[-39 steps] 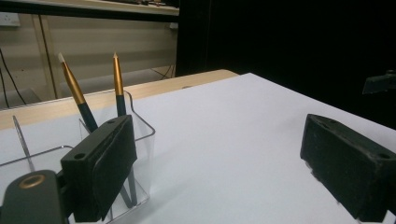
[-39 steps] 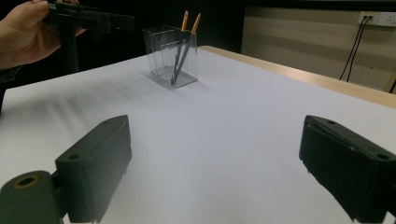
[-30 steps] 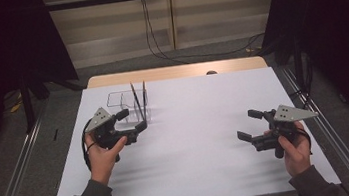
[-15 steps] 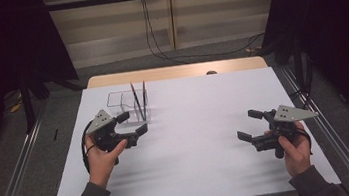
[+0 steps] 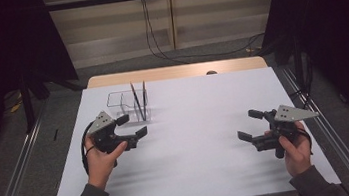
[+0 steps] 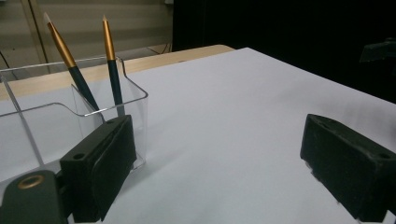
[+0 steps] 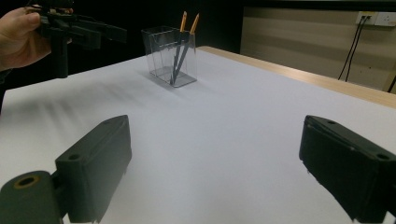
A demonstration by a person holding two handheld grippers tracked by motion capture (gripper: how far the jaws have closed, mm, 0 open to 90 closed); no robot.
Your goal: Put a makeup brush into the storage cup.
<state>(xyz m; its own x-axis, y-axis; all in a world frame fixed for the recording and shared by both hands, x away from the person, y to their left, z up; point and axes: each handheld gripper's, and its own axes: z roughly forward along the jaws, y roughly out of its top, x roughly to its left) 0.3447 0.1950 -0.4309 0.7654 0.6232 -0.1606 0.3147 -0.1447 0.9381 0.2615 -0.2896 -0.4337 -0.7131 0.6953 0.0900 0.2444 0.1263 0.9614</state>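
A clear plastic holder (image 5: 129, 105) with two compartments stands at the far left of the white table (image 5: 196, 125). Two dark pens with gold upper halves (image 5: 138, 98) lean upright in its right compartment. My left gripper (image 5: 132, 125) hovers open just in front of the holder, nothing between its jaws. In the left gripper view the holder (image 6: 56, 126) and pens (image 6: 111, 60) sit close behind the left jaw, with the gripper (image 6: 219, 158) spread wide. My right gripper (image 5: 249, 125) is open over the right side, far from the holder (image 7: 169, 58).
A bare wooden strip (image 5: 174, 72) runs along the table's far edge. Metal rails (image 5: 17, 167) flank both sides on the floor, and cables (image 5: 155, 40) hang by the back wall. The other hand and gripper (image 7: 100, 33) show at the right gripper view's upper left.
My left gripper has drifted slightly toward the near edge, a little away from the holder. The right gripper has stayed put.
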